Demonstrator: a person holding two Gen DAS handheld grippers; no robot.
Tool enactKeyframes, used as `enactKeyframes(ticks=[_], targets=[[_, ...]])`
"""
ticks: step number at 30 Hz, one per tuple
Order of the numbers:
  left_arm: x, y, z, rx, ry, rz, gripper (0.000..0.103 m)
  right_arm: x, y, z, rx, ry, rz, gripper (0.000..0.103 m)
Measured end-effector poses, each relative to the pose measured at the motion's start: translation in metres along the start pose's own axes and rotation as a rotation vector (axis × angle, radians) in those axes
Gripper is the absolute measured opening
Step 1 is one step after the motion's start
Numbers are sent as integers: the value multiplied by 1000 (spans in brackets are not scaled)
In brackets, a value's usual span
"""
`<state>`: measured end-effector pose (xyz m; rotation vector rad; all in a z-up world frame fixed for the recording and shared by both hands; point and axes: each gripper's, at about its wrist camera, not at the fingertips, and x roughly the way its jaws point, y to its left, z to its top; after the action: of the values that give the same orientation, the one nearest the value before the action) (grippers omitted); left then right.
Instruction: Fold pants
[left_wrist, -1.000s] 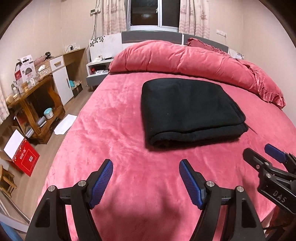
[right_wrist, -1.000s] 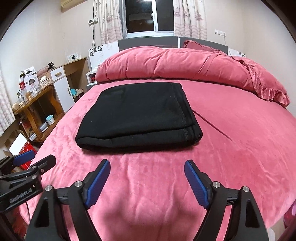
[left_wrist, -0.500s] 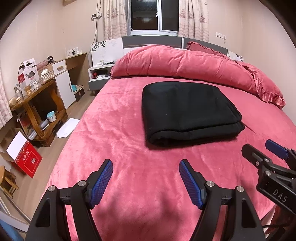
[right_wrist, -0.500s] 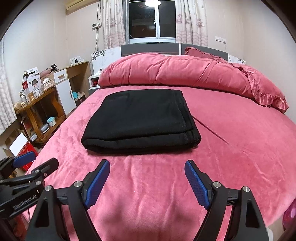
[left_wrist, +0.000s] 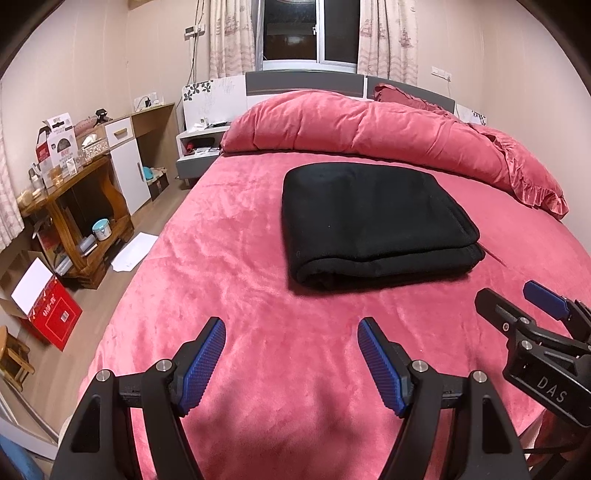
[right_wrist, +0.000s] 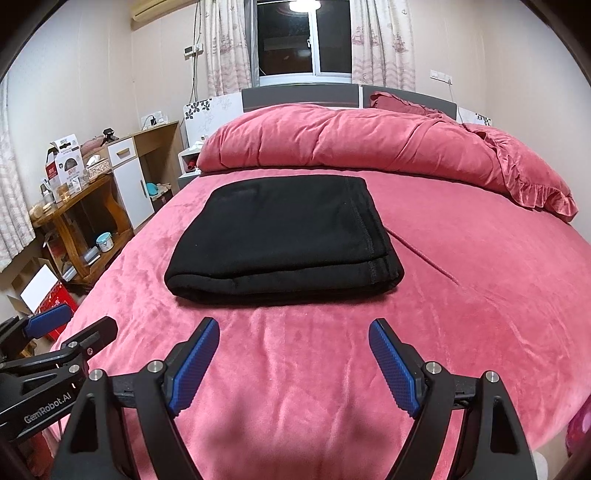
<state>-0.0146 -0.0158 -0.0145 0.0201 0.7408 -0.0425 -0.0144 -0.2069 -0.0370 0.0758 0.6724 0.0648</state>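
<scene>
The black pants (left_wrist: 373, 221) lie folded into a thick rectangle in the middle of the pink bed; they also show in the right wrist view (right_wrist: 284, 236). My left gripper (left_wrist: 291, 365) is open and empty, over the bed's near edge, short of the pants and apart from them. My right gripper (right_wrist: 293, 365) is open and empty, also short of the pants. Each gripper shows in the other's view: the right one at the left wrist view's right edge (left_wrist: 517, 306), the left one at the right wrist view's left edge (right_wrist: 70, 328).
A rolled pink duvet (left_wrist: 369, 129) and pillow (right_wrist: 524, 173) lie along the headboard behind the pants. To the left of the bed stand a wooden shelf (left_wrist: 70, 218), a white cabinet (left_wrist: 129, 162), a nightstand (left_wrist: 199, 147) and a red box (left_wrist: 48, 314) on the floor.
Both grippers have risen and tilted up a little, so more of the room shows. Both stay open. The folded pants have not moved.
</scene>
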Motion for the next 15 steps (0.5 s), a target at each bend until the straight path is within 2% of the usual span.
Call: enactKeyframes(ticks=[15], targets=[[0, 0, -2, 5, 2, -6, 76, 2, 1, -3, 12, 14, 12, 83]])
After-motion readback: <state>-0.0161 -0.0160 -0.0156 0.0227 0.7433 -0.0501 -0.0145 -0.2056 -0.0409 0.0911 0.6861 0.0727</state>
